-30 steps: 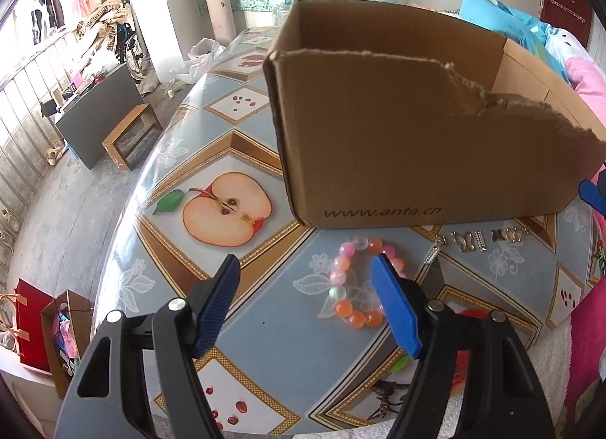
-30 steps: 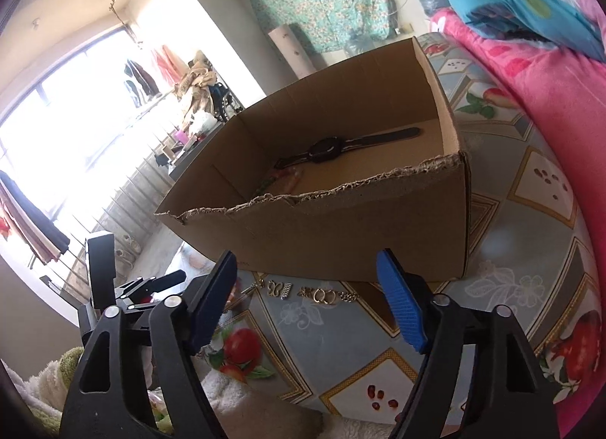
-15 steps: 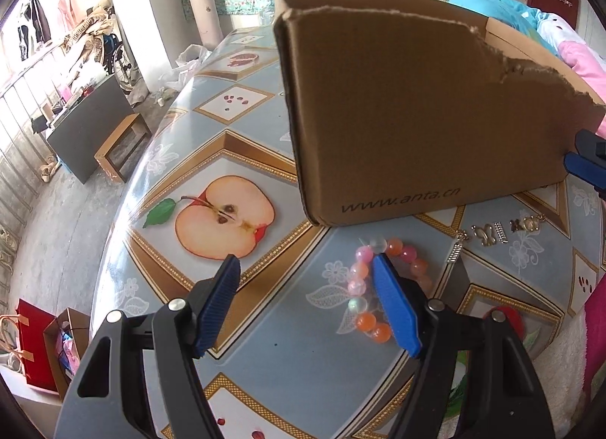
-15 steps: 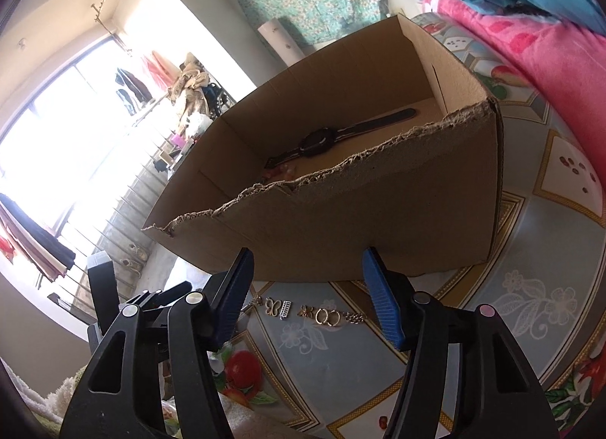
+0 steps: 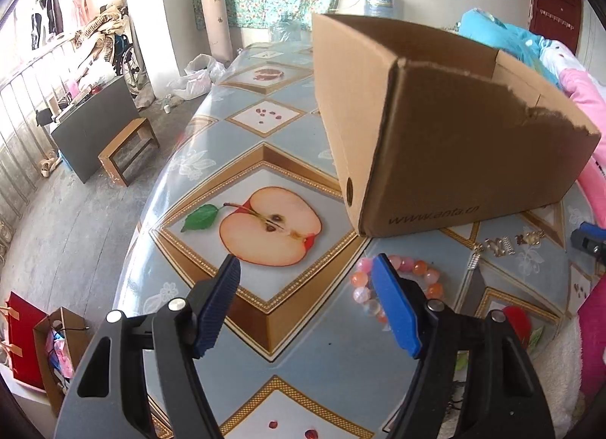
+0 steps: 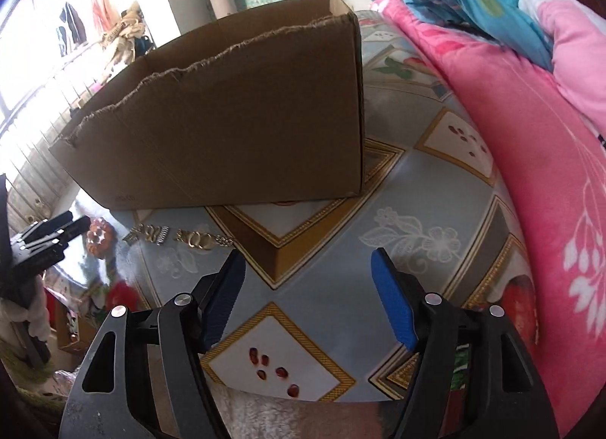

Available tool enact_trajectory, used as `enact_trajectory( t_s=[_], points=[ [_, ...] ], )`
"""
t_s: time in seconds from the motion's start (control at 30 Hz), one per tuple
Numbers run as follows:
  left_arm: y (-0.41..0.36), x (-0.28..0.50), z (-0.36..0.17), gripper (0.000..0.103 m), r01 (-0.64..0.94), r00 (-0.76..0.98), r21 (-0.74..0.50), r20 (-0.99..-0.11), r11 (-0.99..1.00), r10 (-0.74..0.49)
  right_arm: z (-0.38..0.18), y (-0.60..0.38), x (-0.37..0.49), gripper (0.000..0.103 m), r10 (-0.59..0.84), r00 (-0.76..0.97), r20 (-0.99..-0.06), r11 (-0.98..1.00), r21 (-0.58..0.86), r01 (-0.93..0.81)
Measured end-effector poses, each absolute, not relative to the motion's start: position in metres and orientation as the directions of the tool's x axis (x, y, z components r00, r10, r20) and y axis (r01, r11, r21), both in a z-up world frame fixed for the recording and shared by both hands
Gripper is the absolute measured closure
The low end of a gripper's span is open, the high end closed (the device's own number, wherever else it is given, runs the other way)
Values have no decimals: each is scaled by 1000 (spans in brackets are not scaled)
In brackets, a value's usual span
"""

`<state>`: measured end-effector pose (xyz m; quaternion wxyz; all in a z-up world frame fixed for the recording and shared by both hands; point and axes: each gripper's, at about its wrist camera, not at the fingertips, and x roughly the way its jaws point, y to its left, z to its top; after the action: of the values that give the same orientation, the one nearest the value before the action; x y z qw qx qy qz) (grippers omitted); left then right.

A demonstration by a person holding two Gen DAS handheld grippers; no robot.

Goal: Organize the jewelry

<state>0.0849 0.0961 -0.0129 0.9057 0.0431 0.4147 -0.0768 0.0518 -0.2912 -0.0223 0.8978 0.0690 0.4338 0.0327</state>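
The left gripper [image 5: 305,266] hangs low over the table [image 5: 212,158], its blue-padded fingers [image 5: 394,306] spread wide with nothing between them. It points toward the near left corner of the cardboard box [image 5: 435,128], above the apple picture printed on the tablecloth. The beaded bracelet [image 5: 397,280], in pink and orange beads, lies flat on the cloth just right of the gripper's right finger, which covers part of it. Farther right, in front of the box's printed wall, the gold chain jewelry [image 5: 503,244] lies stretched out on the table.

The right gripper [image 6: 306,261] also stands wide apart and empty, low over the near right part of the table [image 6: 435,181], aimed toward the box's right corner. From this view the cardboard box [image 6: 235,117] rises with a torn upper edge, and its inside is hidden. The gold chain jewelry [image 6: 181,236] lies in a row at the foot of the box, to the left of the right gripper and apart from it. The beaded bracelet [image 6: 98,236] sits farther left, beside the black body of the left gripper [image 6: 41,242]. A pink blanket [image 6: 530,158] borders the table on the right.
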Motion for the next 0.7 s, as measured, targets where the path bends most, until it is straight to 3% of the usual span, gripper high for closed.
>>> enact_trajectory(
  t_s=[0.2, 0.33, 0.5, 0.63, 0.7],
  points=[
    [76, 60, 8, 33, 301, 661, -24, -716, 953, -227, -30, -272, 45, 26, -25, 645, -764, 999, -38, -7],
    [47, 43, 9, 33, 394, 634, -53, -707, 918, -313, -35, -264, 41, 12, -36, 653, -757, 998, -63, -18],
    [9, 30, -3, 34, 462, 608, -36, -715, 886, -346, -36, -267, 41, 8, -22, 635, -772, 999, -46, -22],
    [-4, 36, -15, 47, 485, 595, -15, -727, 874, -342, -35, -276, 46, 8, -2, 624, -781, 999, -31, -35],
    [-8, 39, -21, 59, 481, 595, 2, -734, 876, -326, -32, -280, 51, 8, 2, 614, -789, 999, -25, -36]
  ],
)
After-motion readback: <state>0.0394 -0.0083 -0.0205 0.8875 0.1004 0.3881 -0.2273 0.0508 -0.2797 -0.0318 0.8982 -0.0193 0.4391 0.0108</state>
